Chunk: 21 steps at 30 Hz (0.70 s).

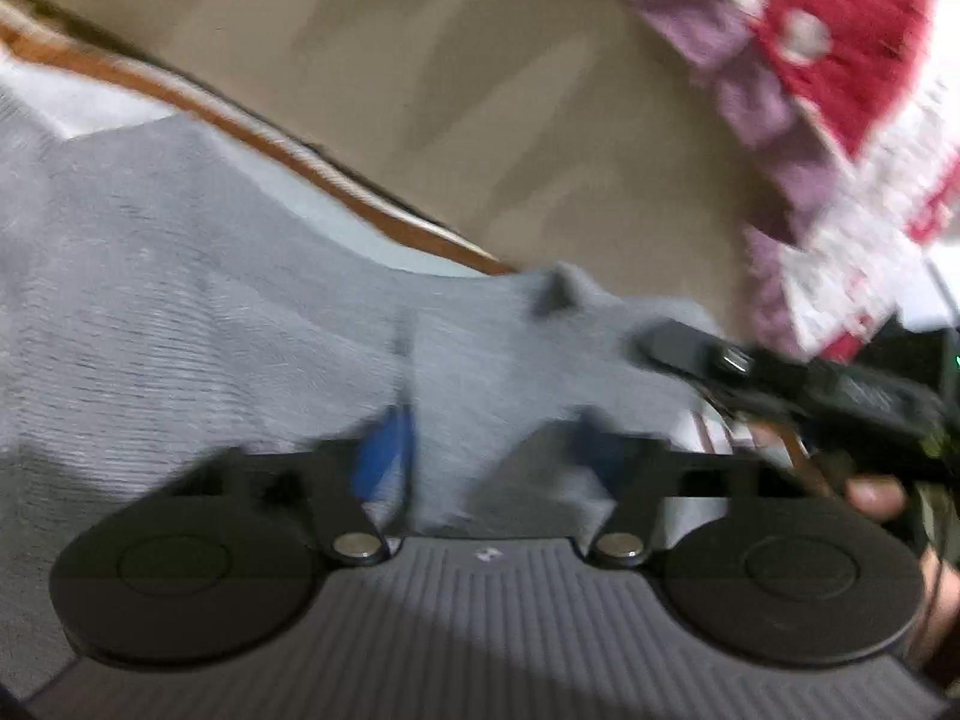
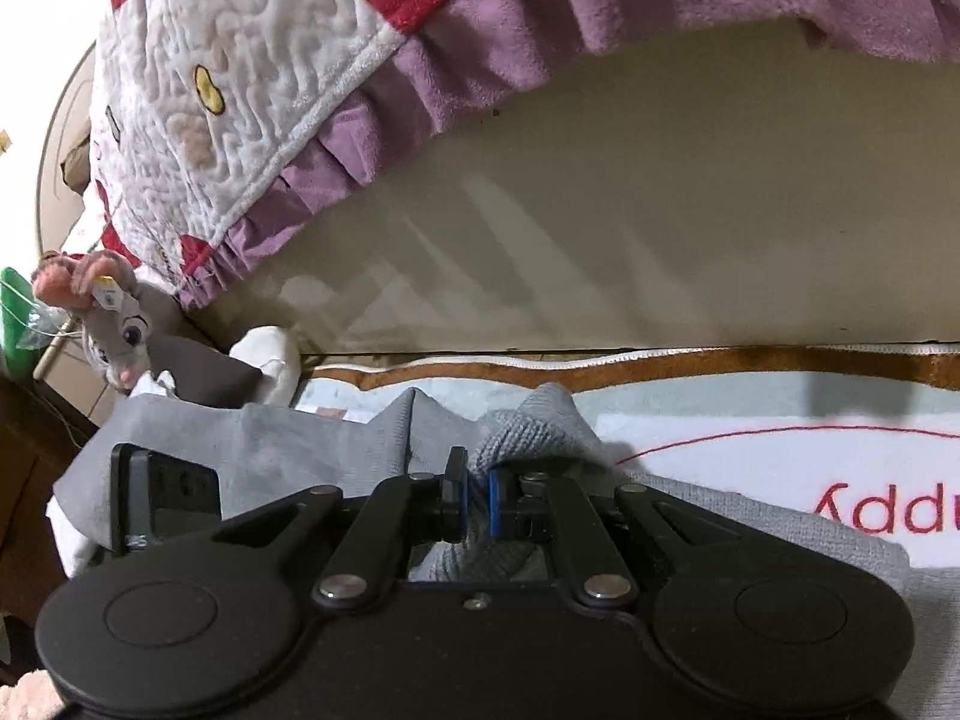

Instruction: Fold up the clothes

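The grey knit garment (image 1: 210, 300) is seen spread over a pale mat with a brown border (image 1: 288, 138). The left gripper (image 1: 486, 450) is held partly open, grey fabric lying between its blue pads (image 1: 384, 456); whether they press on it cannot be told through the blur. The right gripper (image 2: 477, 498) is clamped tight, a bunched fold of the garment pinched between its pads.
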Motion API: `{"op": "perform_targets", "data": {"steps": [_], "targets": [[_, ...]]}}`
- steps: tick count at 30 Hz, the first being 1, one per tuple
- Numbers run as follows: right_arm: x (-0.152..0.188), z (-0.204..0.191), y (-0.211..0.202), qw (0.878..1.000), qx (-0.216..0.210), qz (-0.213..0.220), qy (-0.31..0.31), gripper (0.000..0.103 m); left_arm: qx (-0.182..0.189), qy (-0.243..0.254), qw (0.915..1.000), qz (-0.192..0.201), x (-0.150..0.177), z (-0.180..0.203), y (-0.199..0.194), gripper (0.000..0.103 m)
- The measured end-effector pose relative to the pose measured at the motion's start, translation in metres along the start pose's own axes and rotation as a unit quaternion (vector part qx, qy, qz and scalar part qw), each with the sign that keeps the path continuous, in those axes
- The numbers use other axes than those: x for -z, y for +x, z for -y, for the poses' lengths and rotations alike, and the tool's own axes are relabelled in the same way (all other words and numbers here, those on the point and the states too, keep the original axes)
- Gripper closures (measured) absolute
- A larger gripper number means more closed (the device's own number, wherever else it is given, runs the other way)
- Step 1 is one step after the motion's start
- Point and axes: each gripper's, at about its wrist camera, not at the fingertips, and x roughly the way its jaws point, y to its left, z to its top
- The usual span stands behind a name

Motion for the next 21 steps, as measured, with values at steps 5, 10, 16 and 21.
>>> {"op": "perform_targets", "data": {"steps": [5,10,16,21], "targets": [[0.007,0.009,0.003,0.998,0.0,0.043,0.05,0.094,-0.022,0.106,0.9935,0.034,0.02,0.037,-0.027,0.103],[0.019,0.019,0.013,0.999,0.041,0.001,0.034,0.094,-0.067,0.147,0.9869,0.003,0.035,0.047,-0.026,0.103],[0.05,0.007,0.02,0.988,0.103,-0.09,-0.071,0.093,-0.273,0.309,0.9094,0.05,0.064,0.074,-0.007,0.064],[0.057,0.015,0.027,0.989,0.101,-0.09,-0.065,0.094,-0.239,0.315,0.917,0.048,0.049,0.075,0.017,0.021]]}}
